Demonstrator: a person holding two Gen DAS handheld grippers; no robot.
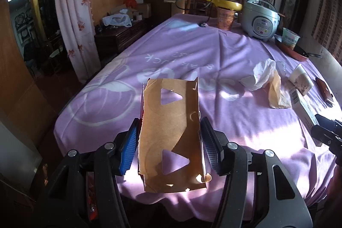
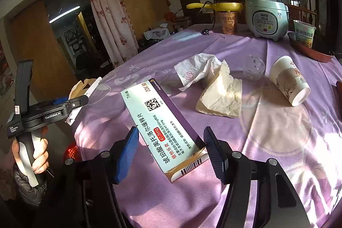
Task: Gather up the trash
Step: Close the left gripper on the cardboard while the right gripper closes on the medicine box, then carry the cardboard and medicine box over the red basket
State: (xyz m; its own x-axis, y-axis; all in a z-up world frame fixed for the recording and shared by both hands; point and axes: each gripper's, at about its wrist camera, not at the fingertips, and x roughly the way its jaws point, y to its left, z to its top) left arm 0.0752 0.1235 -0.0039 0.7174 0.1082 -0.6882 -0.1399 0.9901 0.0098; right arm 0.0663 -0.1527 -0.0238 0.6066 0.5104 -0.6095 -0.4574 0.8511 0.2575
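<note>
A: How far along is the trash run?

B: Early, I'd judge. The table under its purple cloth has litter spread across it. On the far side stand a rice cooker and noodle cups, which may not be trash at all.

A: What's in hand?

B: Two pieces. The left gripper has a brown card with triangular cut-outs between its fingers, pads touching both edges, lifted over the near table edge. The right gripper straddles a medicine box; whether the pads actually press it I cannot tell, as gaps show at both sides.

A: And what's left?

B: A crumpled napkin, a white tissue touching it, a tipped paper cup, and a clear plastic dome beside the cup.

A: Poses?

B: Both grippers are level, pointing across the table, left one beside the right. No bin shows.
</note>
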